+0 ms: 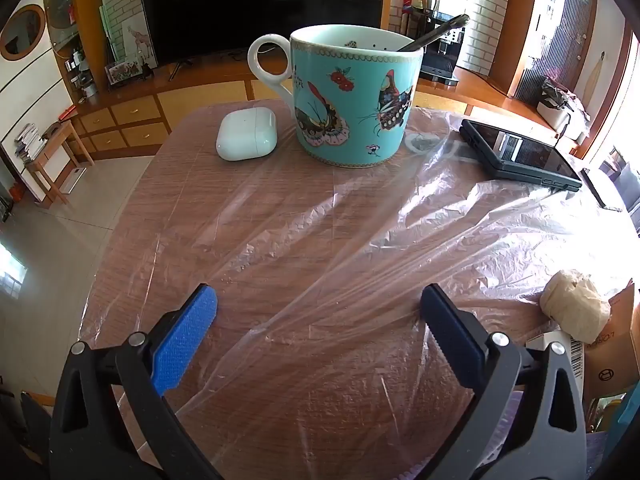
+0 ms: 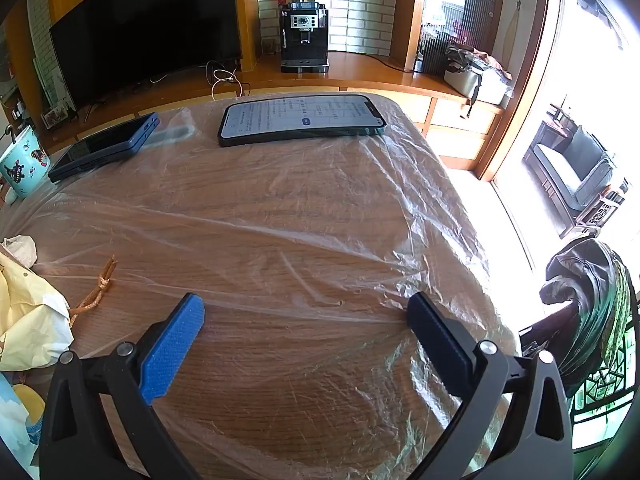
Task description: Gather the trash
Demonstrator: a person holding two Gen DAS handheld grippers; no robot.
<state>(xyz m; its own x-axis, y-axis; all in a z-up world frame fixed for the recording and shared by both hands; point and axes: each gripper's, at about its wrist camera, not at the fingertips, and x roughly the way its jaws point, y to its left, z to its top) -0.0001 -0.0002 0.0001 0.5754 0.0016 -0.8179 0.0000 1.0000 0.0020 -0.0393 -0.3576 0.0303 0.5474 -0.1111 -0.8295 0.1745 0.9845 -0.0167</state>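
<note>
A clear plastic sheet [image 1: 360, 232] lies crumpled over the wooden table [image 1: 168, 184]; the right wrist view shows the sheet [image 2: 304, 216] too. My left gripper [image 1: 318, 300] hangs open just above the sheet, nothing between its blue pads. A crumpled beige paper ball [image 1: 576, 310] rests at the table's right edge, right of the left gripper. My right gripper [image 2: 306, 308] is open over the sheet as well. A crumpled white scrap [image 2: 20, 250], a yellow paper bag [image 2: 28, 320] and a short orange string [image 2: 94, 290] lie to its left.
A turquoise butterfly mug [image 1: 354, 96] with a spoon stands at the back, a white earbud case [image 1: 246, 133] left of it. A dark folded phone [image 1: 520, 154] and a lit smartphone [image 2: 300, 118] lie on the sheet. The table edge drops off at the left and right.
</note>
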